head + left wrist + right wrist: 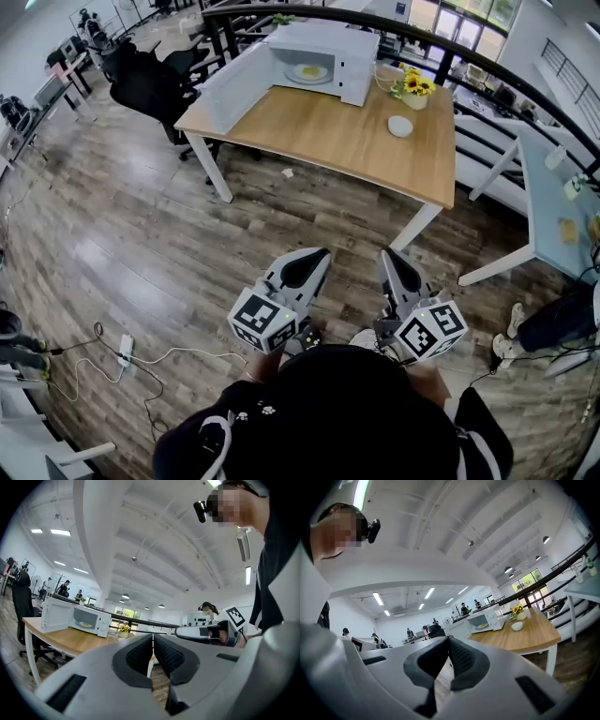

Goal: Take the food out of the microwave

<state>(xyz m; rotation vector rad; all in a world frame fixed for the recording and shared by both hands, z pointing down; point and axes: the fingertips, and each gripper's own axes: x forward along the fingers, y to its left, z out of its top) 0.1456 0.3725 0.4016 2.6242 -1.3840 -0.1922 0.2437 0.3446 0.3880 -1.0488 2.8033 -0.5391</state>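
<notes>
- Underfoot, a wood-plank floor (141, 234) fills most of the head view, with a white power strip (124, 352) and its cable lying at the lower left.
- A wooden desk (319, 131) on white legs stands well ahead of the person, well apart from both tongs.
- A black office chair (150, 80) sits near the desk's left end.
- A white microwave (323, 47) stands at the desk's far edge with its door (230, 86) swung wide open to the left.
- The left tongs (317, 255) are clenched with nothing between the pads, held low over the floor and pointing toward the desk.
- The right tongs (392, 255) are just beside them, likewise clenched and empty.
- The food, something yellow on a white plate (310, 72), lies inside the microwave.
- A pot of yellow flowers (413, 89) stands just right of the microwave.
- A small white bowl (400, 126) rests on the desk in front of the flowers.
</notes>
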